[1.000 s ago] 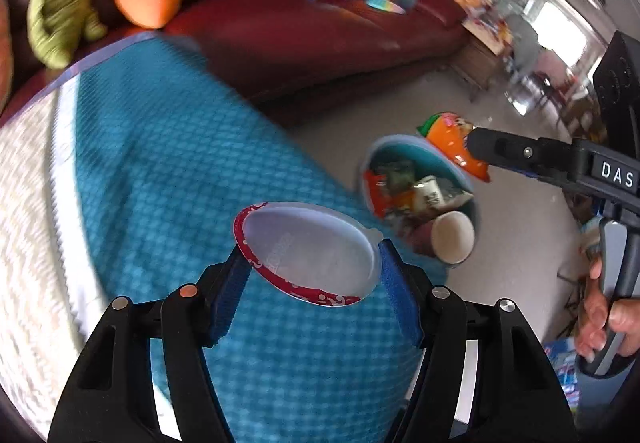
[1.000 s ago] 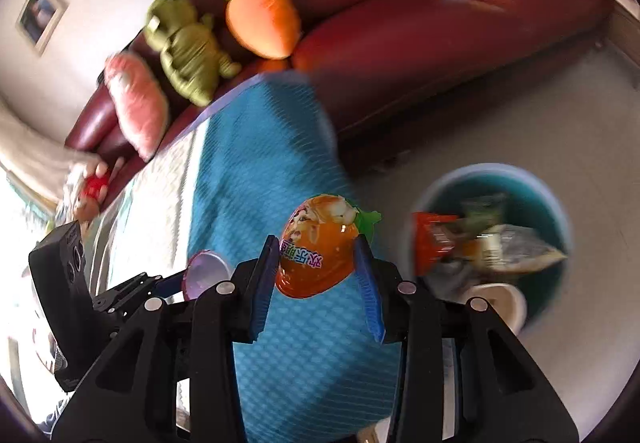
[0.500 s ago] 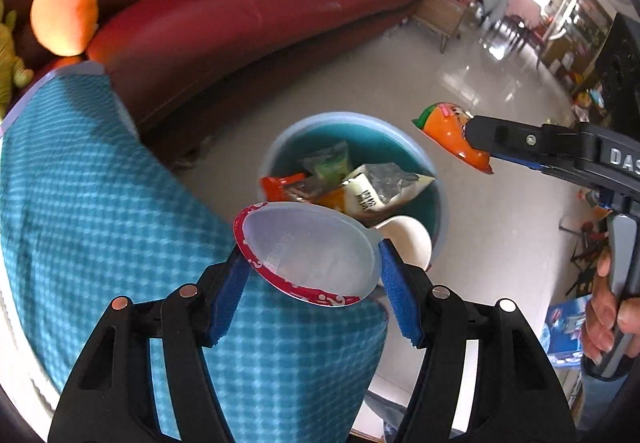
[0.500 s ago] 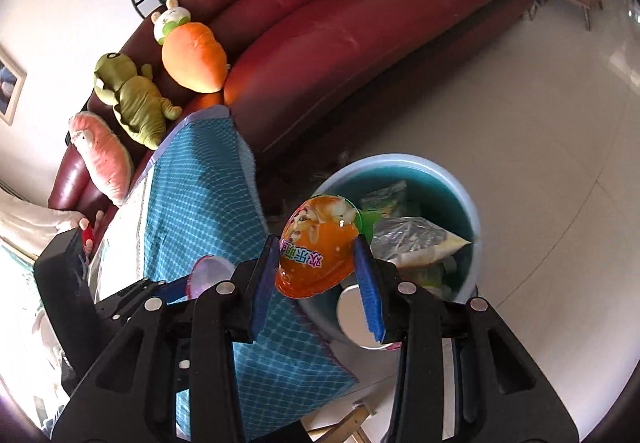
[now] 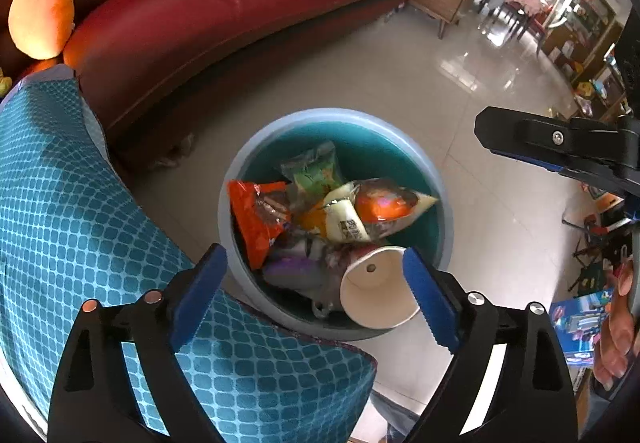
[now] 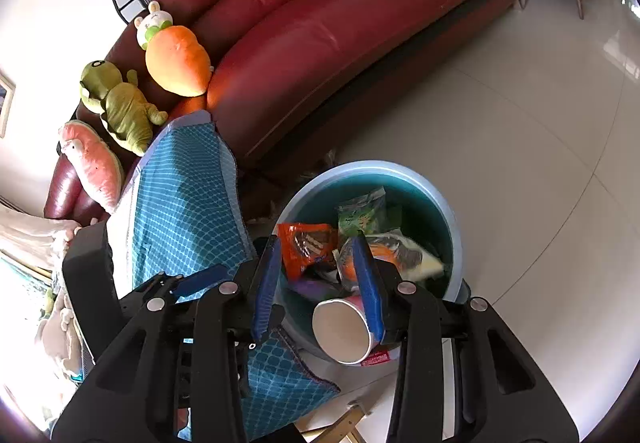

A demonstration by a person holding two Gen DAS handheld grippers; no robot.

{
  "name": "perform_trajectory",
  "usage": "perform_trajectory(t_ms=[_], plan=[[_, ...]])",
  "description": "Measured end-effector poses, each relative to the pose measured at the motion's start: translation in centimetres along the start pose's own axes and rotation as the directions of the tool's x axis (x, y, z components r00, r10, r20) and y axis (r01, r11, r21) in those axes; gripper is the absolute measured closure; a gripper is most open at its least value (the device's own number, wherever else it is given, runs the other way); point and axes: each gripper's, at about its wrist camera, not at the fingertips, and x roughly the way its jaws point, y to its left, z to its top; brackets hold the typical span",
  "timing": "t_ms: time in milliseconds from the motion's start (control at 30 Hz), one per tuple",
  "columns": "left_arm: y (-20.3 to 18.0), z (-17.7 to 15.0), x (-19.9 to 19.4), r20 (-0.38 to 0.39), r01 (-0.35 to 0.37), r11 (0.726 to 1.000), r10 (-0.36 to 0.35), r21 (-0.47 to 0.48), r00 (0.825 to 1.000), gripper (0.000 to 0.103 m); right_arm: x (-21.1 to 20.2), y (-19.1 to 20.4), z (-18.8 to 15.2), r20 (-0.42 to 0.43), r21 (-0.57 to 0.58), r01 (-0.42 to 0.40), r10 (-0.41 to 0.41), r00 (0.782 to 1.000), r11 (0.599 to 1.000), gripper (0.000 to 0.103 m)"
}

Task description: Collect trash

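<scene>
Dropping is the step in hand: the left gripper [image 5: 314, 255], jaws just swung wide with nothing between them, hangs over the bin [image 5: 226, 199], trash [image 5: 256, 219] heaped below its tips. The right gripper [image 6: 316, 255] stands part-open beside it, also empty. Next, I'd say, both need fresh litter to fetch.

A round blue bin [image 5: 236, 179] with a teal inside stands on the floor. It holds an orange wrapper [image 5: 256, 219], a green packet [image 5: 312, 173], an orange jelly cup [image 5: 384, 205], and a white paper cup [image 5: 376, 293] lying on its side.
</scene>
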Motion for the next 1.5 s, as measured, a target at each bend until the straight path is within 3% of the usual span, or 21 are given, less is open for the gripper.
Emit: perform_trajectory(t_ms=[200,267,333,833,1500], plan=[[1.1,-1.0,-0.5,-0.013,-0.001,1.0,0.0,-0.031,1.0,0.013,1.2,0.4,0.2,-0.02,-0.007,-0.005,0.005,1.0,1.0,0.066],[1.2,-1.2,-1.0,-0.01,-0.002,0.999,0.001,-0.039,1.0,0.013,1.4,0.9,0.1,-0.028,-0.012,-0.006,0.005,1.0,1.0,0.058],[1.4,-1.5,-1.5,-0.008,-0.006,0.999,0.006,-0.05,1.0,0.011,1.3,1.2,0.0,-0.026,-0.019,0.001,-0.002,1.0,1.0,0.034],[3.2,-4.5,-7.5,0.028,-0.071,0.988,0.075,-0.141,0.997,0.006,-1.2,3.3,-3.3,-0.057,-0.063,0.041,-0.045,0.997,0.997,0.008],[5.0,-11.4,-14.8,0.085,-0.108,0.966,0.131,-0.233,0.988,0.004,-5.3,8.1,-9.2,-0.03,-0.204,0.138,-0.147,0.989,0.969,0.007]])
